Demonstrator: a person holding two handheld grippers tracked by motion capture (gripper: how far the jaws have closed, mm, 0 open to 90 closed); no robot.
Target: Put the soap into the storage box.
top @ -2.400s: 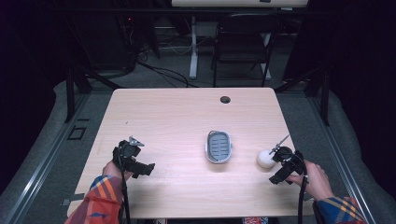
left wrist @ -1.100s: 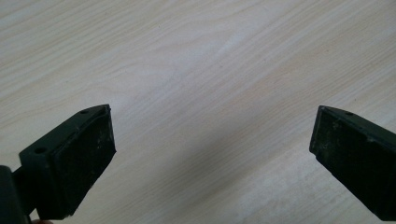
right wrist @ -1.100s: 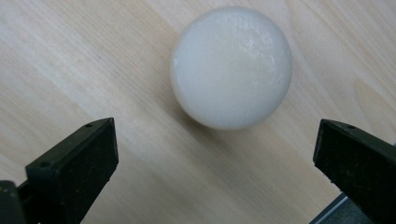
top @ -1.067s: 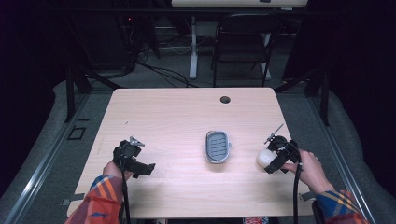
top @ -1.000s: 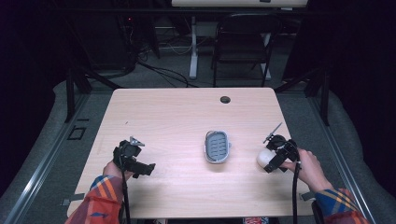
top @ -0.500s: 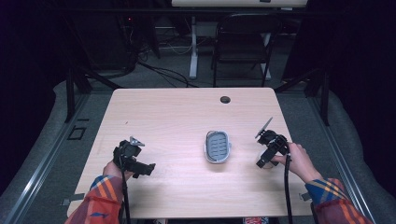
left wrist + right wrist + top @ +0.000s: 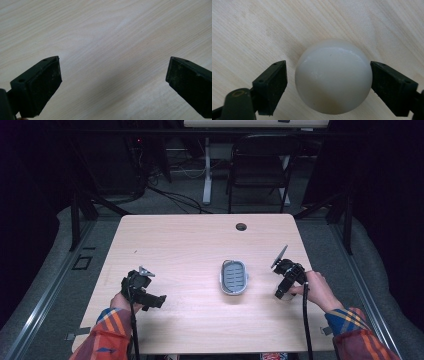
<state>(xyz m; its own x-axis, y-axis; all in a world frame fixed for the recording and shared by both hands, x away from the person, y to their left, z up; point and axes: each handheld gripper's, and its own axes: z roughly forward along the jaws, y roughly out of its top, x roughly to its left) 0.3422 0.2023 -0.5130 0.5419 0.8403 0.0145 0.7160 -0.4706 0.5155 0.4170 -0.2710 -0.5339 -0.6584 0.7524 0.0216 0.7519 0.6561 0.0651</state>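
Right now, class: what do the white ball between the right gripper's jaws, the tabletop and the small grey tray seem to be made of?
White ball: probably glazed ceramic or hard plastic; smooth, glossy, with soft highlights.
Table: pale wood or wood-look laminate; fine grain lines, matte finish.
Grey tray: likely plastic or metal, with a pale rim and ribbed grey inside; too small to settle.
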